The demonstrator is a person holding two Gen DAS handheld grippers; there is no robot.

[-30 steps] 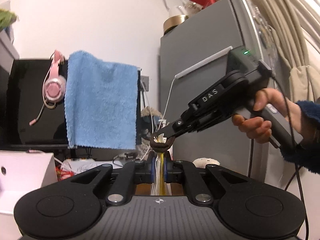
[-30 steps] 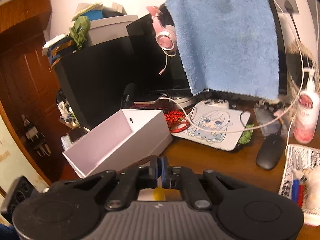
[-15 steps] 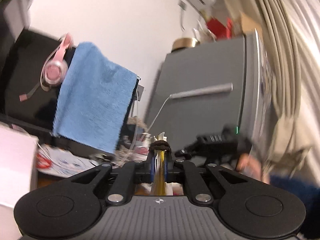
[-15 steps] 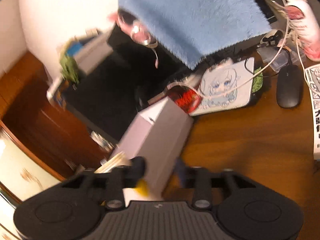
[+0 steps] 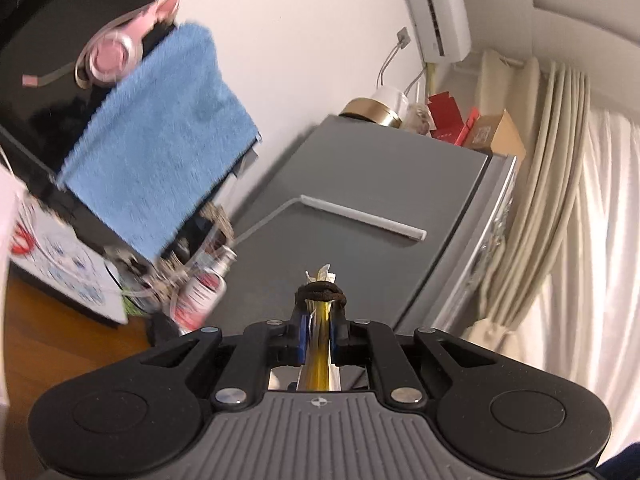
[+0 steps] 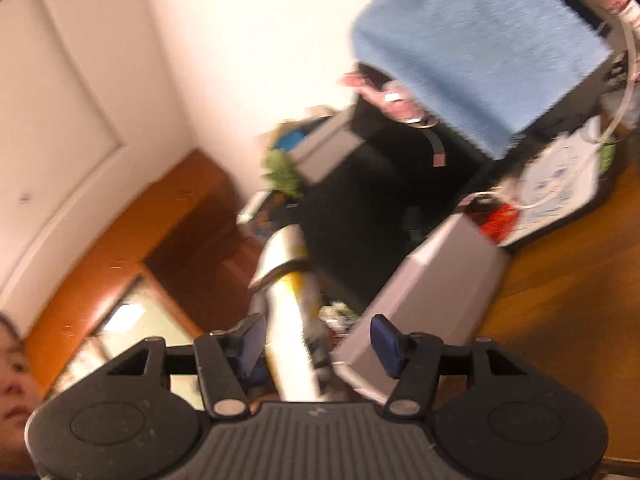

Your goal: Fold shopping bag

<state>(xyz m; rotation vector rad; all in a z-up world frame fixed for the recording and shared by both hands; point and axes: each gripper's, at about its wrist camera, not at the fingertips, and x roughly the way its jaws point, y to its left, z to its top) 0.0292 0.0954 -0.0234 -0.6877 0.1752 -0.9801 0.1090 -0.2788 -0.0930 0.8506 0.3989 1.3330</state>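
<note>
— Where is the shopping bag sitting relative to the jaws?

— In the left wrist view the left gripper is clamping it: the 2 blue-padded fingers are pressing in on a thin, folded yellow-and-white bundle, and a dark cord handle is looping over its tip just past the fingertips. In the right wrist view the right gripper is standing with its jaws wide apart, and the folded bag is passing through the gap, nearer the left pad than the right one. Whether it is touching that pad I cannot tell (the frame is blurring badly).

— What is each view giving that the other is not?

— The left view is showing the bag edge-on, plus a grey fridge, cream curtains and a wall air conditioner. The right view is showing the bag's broad face and its folded-over far end, a white open box, the wooden desk and part of a person's face at the lower left edge. A blue towel and pink headphones are appearing in both.

— And which way is the bag pointing?

— Its long axis is running straight forward along the left fingers, tip leading away from the camera towards the fridge. Across the right view it is slanting from bottom centre up and slightly left.
</note>
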